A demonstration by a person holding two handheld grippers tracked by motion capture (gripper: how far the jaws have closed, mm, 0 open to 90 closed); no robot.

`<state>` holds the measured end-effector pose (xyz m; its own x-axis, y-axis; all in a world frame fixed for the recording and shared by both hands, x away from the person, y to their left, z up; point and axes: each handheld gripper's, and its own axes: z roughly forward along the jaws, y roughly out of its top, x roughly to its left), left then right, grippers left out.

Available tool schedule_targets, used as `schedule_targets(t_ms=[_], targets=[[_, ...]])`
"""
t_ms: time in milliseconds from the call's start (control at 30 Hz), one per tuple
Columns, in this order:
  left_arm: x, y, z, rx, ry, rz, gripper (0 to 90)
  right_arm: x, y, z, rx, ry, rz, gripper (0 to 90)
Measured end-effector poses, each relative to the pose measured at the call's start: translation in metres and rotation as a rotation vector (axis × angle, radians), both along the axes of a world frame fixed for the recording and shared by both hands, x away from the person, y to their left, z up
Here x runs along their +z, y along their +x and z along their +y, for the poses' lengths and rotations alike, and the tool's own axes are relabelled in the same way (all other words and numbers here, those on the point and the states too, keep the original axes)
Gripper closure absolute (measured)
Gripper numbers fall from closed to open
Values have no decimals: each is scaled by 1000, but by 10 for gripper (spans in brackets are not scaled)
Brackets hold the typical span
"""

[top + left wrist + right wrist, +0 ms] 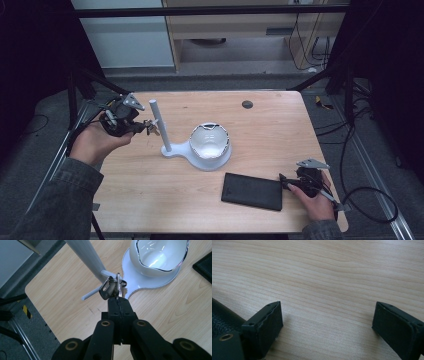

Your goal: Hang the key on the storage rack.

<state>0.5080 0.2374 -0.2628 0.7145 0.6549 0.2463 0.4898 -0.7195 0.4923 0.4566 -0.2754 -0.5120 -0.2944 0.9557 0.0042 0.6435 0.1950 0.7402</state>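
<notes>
Left gripper view: left tongs (119, 300) clamp keys (112, 287) beside peg (108, 273).

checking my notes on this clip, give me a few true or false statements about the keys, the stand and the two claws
1. The left claw is shut on the bunch of keys. True.
2. The keys lie inside the white bowl. False: they are held in the air beside the upright post of the white stand, at its small side peg.
3. The right claw is open over bare table. True.
4. The right claw grips the black wallet. False: its jaws stand apart with nothing between them, and the wallet lies flat beside it.
5. The bowl sits on the stand's flat base. True.
</notes>
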Motion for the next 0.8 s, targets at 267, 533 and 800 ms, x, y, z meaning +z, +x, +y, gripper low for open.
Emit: schedule_targets(t_ms=[267,533,800], targets=[[-2,4,-3,4,15,0,900,0,0,0,-2,1,0,95],[-4,10,-3,15,7,2,899,0,0,0,-5,1,0,96],[-6,11,-2,14,-20,6,900,0,-1,1,-6,3,1,96]])
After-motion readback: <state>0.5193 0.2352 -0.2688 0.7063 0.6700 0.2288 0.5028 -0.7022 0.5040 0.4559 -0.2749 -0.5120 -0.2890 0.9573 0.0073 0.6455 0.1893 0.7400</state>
